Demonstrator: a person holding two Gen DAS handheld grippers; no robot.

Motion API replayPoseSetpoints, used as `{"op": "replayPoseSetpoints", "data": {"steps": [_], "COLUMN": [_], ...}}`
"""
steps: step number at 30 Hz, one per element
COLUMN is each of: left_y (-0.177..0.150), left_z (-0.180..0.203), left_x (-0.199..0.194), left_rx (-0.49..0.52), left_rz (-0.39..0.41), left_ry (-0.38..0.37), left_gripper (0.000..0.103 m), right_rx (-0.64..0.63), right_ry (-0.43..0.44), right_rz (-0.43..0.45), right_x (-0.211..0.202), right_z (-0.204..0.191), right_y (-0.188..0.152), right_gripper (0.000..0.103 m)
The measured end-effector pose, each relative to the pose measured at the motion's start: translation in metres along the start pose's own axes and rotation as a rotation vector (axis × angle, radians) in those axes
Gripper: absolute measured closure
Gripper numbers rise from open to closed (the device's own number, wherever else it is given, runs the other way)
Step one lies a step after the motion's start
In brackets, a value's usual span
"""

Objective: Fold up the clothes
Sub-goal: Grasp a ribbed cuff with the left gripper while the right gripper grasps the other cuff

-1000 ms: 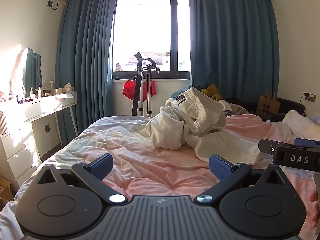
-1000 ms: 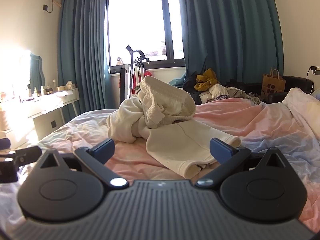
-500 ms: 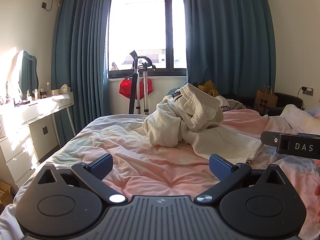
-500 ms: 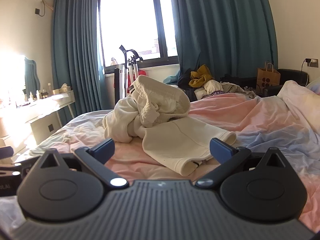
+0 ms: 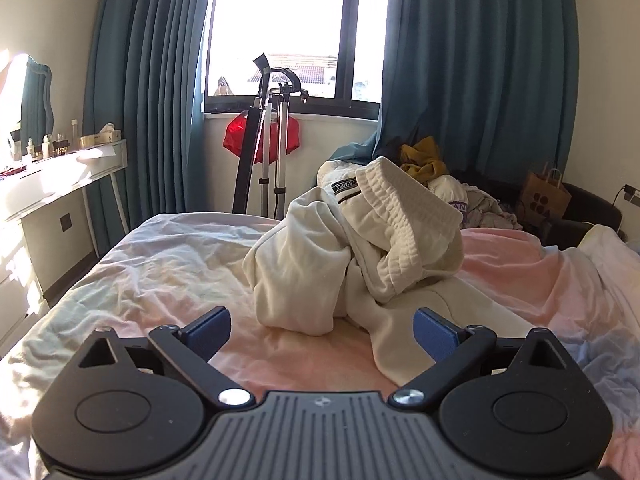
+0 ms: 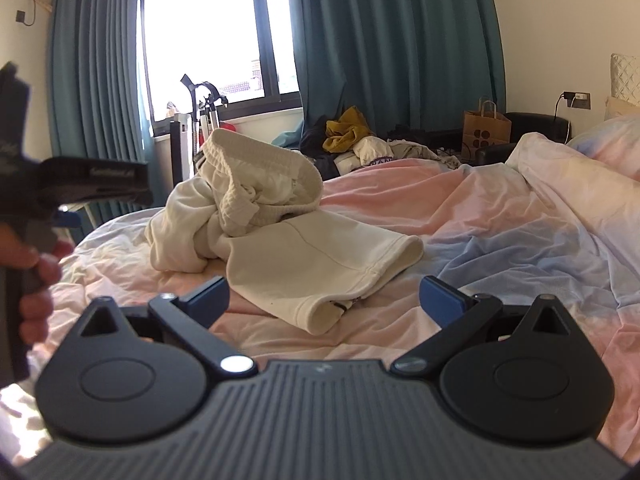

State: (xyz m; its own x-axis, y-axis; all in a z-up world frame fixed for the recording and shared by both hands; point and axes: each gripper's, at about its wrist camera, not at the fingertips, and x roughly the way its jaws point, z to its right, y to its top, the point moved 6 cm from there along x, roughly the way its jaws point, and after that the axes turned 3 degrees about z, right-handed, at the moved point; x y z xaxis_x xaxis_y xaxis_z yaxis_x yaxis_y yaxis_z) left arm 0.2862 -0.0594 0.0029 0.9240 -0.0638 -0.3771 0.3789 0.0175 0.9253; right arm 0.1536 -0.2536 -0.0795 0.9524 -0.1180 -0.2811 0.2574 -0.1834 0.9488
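A crumpled cream garment (image 5: 356, 248) lies bunched in the middle of a bed (image 5: 168, 264) covered in pink and white bedding. Its ribbed waistband stands up at the top of the heap, on the window (image 5: 288, 28) side. 1 flat leg (image 6: 320, 264) stretches from the heap towards the cameras, hem nearest. The left claw (image 5: 322, 330) and right claw (image 6: 324, 298) both hover above the bed just short of the garment, jaws spread wide, gripping nothing. A hand (image 6: 34, 276) holds the left claw's handle.
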Motion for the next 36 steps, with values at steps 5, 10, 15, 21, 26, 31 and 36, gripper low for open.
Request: {"op": "replayPoseSetpoints", "data": {"steps": [5,10,15,21,26,31,36], "left_y": [0.036,0.064,0.078,0.098,0.108,0.106,0.072], "left_z": [0.038,0.063,0.07,0.044,0.014,-0.027,-0.083], "left_x": [0.094,0.175,0.237,0.204,0.114,0.01,-0.084], "left_rx": [0.058,0.067,0.095,0.017,-0.037,-0.062,-0.12], "left_rz": [0.022,0.045,-0.017,0.02,0.059,0.138,0.18], "left_ry": [0.011,0.016,0.072,0.043,-0.011,-0.032,-0.031], "left_gripper": [0.005,0.014,0.048,0.093,0.095,0.095,0.095], "right_rx": [0.012,0.046,0.066,0.047,0.07,0.128,0.143], "right_ry": [-0.008,-0.025,0.002,0.013,0.044,0.09,0.19], "right_rz": [-0.032,-0.064,-0.109,-0.084,-0.032,0.019,0.036], "right_x": [0.037,0.069,0.092,0.1,0.087,0.065,0.042], "right_z": [0.001,0.013,0.015,0.014,0.014,0.016,-0.001], "right_y": [-0.012,-0.029,-0.046,-0.049,-0.036,-0.019,-0.006], "right_gripper": [0.0,0.0,0.0,0.0,0.0,0.0,0.0]}}
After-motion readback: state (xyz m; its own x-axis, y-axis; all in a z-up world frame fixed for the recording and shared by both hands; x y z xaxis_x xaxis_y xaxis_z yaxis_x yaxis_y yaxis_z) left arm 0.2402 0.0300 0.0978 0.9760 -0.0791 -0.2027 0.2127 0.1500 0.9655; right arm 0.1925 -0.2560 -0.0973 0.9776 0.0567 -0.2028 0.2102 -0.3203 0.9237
